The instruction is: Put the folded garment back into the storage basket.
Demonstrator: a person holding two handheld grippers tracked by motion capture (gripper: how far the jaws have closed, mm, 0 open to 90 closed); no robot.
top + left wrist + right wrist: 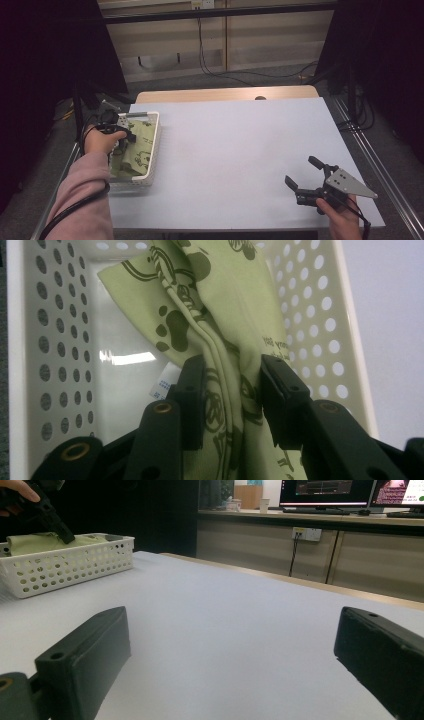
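1. While the left hand-held gripper [227, 390] reaches down into the white perforated basket [320, 315], the green cloth [220, 305] lies directly between and ahead of its jaws, a bunched fold standing in the narrow gap with a pad close on each side.
2. Whether the pads truly press the fold I cannot tell for sure; they appear to touch it on both sides, so I judge it a light grip on the cloth.
3. From those jaws, the fold's long axis runs straight away toward the basket's far wall, so a lift would draw the cloth out lengthwise.
4. In the high view, the left hand-held gripper [124, 134] sits over the basket [152, 150] at its own edge of the table [230, 150], and this hand is by far the nearer one to the cloth [135, 150].
5. Well apart from the basket, the right hand-held gripper [302, 172] hovers low over bare table with its jaws spread wide and nothing between them; from it, the basket [65, 562] lies far off across the table.
6. Pale green and soft, the cloth carries dark olive paw prints and line drawings, with some small printed lettering and a white tag near the fold.
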